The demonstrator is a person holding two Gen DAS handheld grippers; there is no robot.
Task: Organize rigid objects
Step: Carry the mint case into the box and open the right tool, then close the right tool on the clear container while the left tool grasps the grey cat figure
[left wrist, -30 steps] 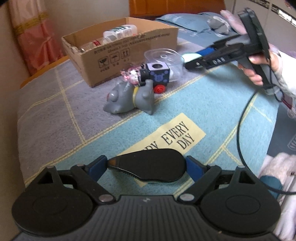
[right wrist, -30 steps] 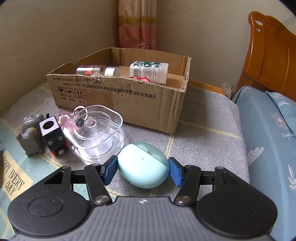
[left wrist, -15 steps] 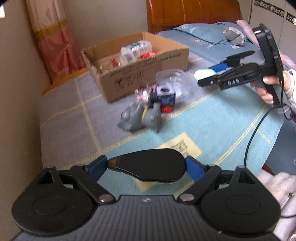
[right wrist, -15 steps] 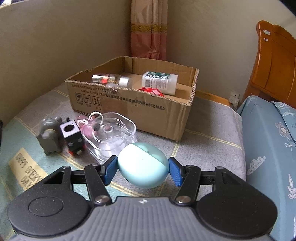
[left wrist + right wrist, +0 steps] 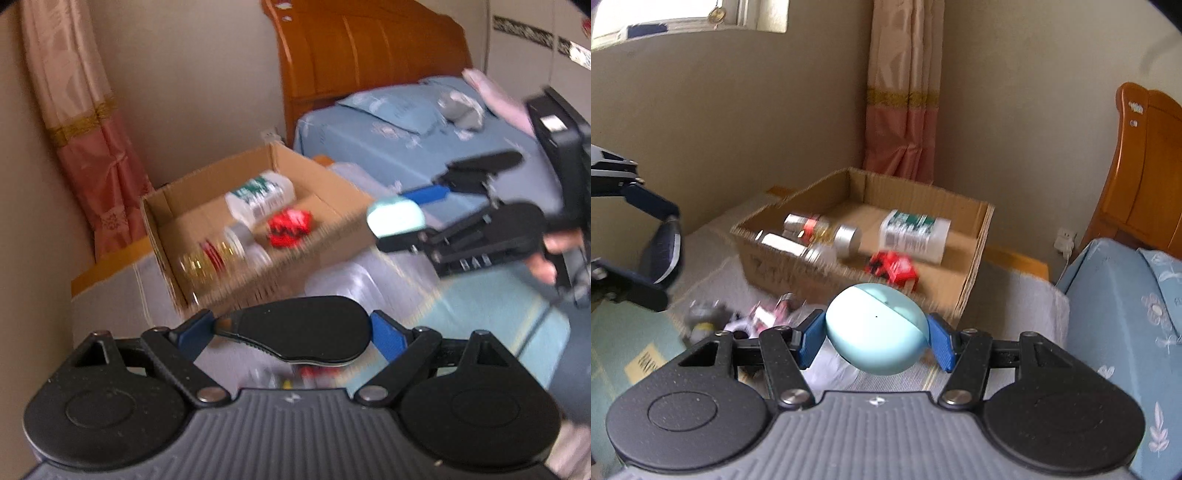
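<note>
My left gripper [image 5: 295, 330] is shut on a flat black oval case [image 5: 306, 328], held in the air before the open cardboard box [image 5: 162, 229]. My right gripper [image 5: 875, 334] is shut on a pale blue egg-shaped case [image 5: 877, 334], raised near the box's [image 5: 975, 266] front right corner; it also shows in the left wrist view [image 5: 395, 219]. In the box lie a white bottle [image 5: 914, 234], small jars [image 5: 812, 240] and a red toy [image 5: 894, 267]. A grey toy [image 5: 705, 319] and pink items [image 5: 768, 315] lie on the bed below, blurred.
A clear plastic container [image 5: 343, 280] sits on the mat in front of the box. A blue bed with pillows [image 5: 406, 122] and a wooden headboard [image 5: 354, 55] stand at the right. A wall and a pink curtain [image 5: 905, 92] are behind the box.
Both grippers have risen and moved toward the cardboard box with their cases. The box interior now shows from above, and the toys have slid low in both views.
</note>
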